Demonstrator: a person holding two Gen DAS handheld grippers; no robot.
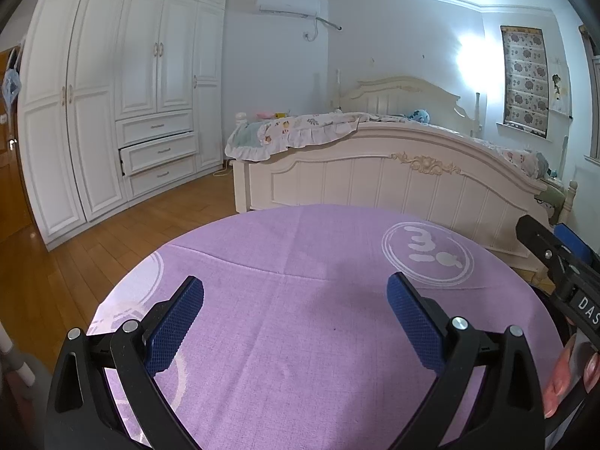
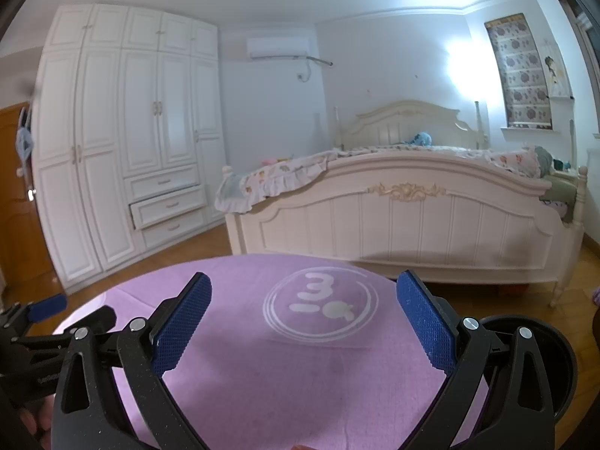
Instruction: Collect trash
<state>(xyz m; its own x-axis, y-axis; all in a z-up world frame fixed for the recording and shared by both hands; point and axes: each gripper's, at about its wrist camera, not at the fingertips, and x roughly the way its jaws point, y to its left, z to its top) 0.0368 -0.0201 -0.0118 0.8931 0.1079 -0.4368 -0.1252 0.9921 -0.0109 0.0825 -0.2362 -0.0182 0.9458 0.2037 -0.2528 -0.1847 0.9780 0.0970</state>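
My left gripper is open and empty, held above a round table with a purple cloth. My right gripper is open and empty above the same purple cloth, near a white printed circle logo. The right gripper also shows at the right edge of the left wrist view. The left gripper shows at the left edge of the right wrist view. No trash shows on the cloth. A dark round bin sits at the table's right side, partly hidden behind my right finger.
A cream bed with a floral quilt stands just beyond the table. A white wardrobe with a half-open drawer fills the left wall. Wooden floor lies between them. A wooden door is at far left.
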